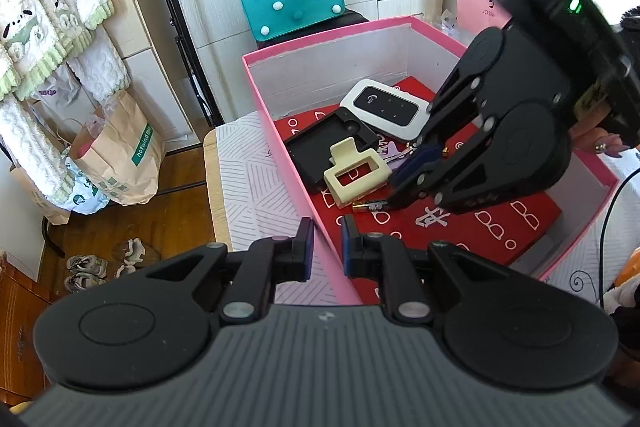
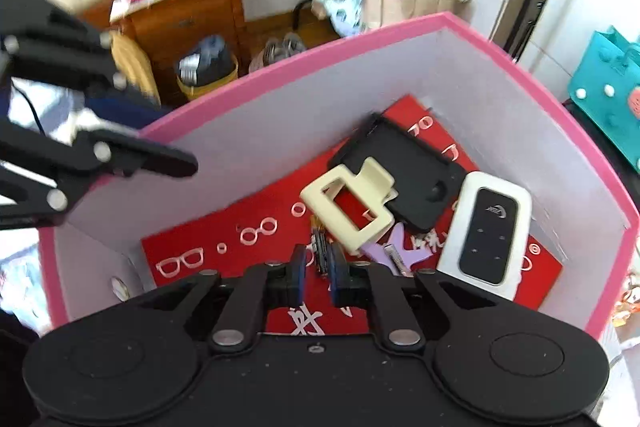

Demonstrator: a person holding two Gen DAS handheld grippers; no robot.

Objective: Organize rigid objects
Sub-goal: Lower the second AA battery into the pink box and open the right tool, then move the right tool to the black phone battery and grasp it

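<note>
Your pink box (image 1: 320, 39) on the desk (image 1: 256, 195) already holds a white pocket router (image 1: 386, 107), a black tray (image 1: 320, 147), a cream hair claw (image 1: 354, 175) and a battery (image 2: 319, 247); nothing left outside shows. Right gripper (image 2: 318, 269): jaws slightly apart astride the battery, not pressing it. Left gripper (image 1: 326, 247): jaws nearly shut at the near box wall; grip uncertain

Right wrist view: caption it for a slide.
Right gripper lowered into pink cardboard box, fingers straddling small battery beside cream plastic hair claw and white pocket router.
</note>
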